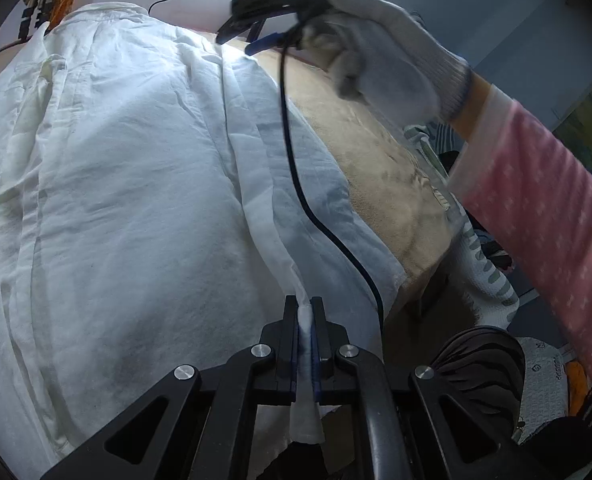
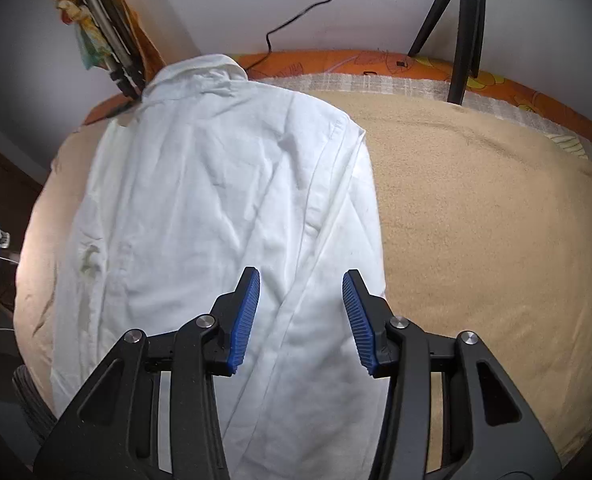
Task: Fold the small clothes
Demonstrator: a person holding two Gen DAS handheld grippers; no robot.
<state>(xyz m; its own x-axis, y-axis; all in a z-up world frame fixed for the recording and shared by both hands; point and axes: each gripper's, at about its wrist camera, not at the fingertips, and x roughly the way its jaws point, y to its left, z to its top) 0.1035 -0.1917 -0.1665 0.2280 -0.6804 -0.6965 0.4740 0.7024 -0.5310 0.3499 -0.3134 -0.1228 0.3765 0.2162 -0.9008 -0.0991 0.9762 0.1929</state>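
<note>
**Now the hem is pinched, the far side waits**

Now we clench our left gripper (image 1: 305, 330) on a bunched hem fold of the white cotton collared shirt (image 1: 128, 184), which lies flat on the tan fleece blanket (image 2: 475, 208), its long axis running away from us toward the collar. Our right gripper (image 2: 301, 320) hovers released above the shirt's right edge, nothing between its blue ribbed pads (image 2: 246, 320); it looks nearer that side.

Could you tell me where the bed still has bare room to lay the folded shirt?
The tan blanket is bare between the shirt and the tripod. The other half is covered by the shirt, and clothes crowd the near edge.
</note>
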